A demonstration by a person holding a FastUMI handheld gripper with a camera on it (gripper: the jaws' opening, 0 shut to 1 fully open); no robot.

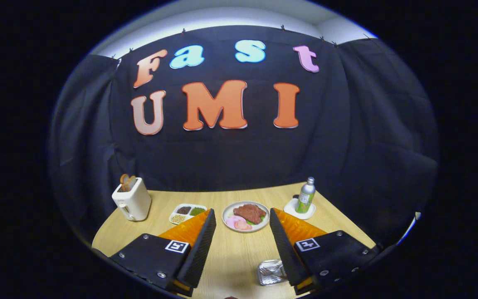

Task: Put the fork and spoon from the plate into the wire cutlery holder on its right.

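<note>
Tongs (242, 222) spread wide apart, gripping nothing, the two fingers raised above the tabletop (230, 253) with bare wood showing between them. Close in, down by the base of the right finger and partly hidden behind it, one small shiny foil tray (270, 272). Just ahead of the fingertips, centred between them, one round plate (245, 216) loaded with a slab of brown meat, pink slices and a bit of green. Cannot make out a fork or spoon on that plate, nor a wire cutlery holder beside it. Left of the plate, just beyond the left fingertip, one white divided dish (187, 212) with three compartments holding dark, green and pale beans. Farther left, one white toaster (132, 200) with two slices of toast standing in its slots. Right of the plate, beyond the right fingertip, one green bottle (306, 196) with a silver cap, upright on one white coaster (299, 209). Behind everything, black cloth wall.
</note>
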